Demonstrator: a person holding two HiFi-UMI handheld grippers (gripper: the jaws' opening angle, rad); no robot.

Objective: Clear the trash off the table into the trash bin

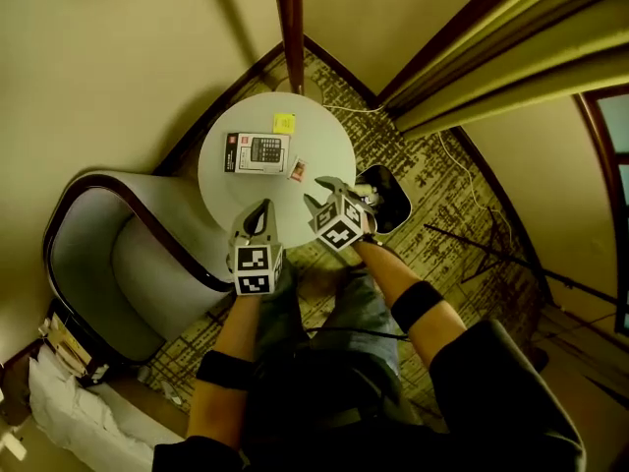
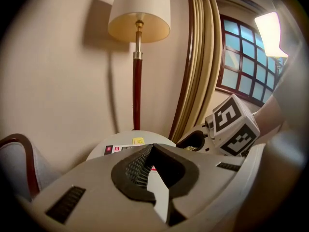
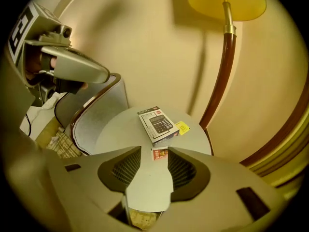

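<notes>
Trash: three items are being borne on the round white table [image 1: 329, 141], none of them being touched by either gripper.
- Calculator box [image 1: 257, 152]: being displayed flat near the table's middle, leftmost of the three.
- Yellow note [image 1: 284, 123]: being kept just beyond the box's far right corner.
- Red-and-white packet [image 1: 297, 170]: being kept just right of the box's near right corner.

Surroundings, left to right:
- Armchair [image 1: 108, 264]: grey with a dark wooden rim, being kept close against the table's left side.
- Left gripper [image 1: 260, 210]: being held over the table's near edge, its jaws being pressed together on nothing.
- Right gripper [image 1: 322, 193]: being held over the table's near right edge, jaws being kept moderately apart and empty; in the right gripper view the packet is being framed on the table just beyond the gap.
- Trash bin [image 1: 391, 200]: black, being kept on the patterned carpet just right of the table.
</notes>
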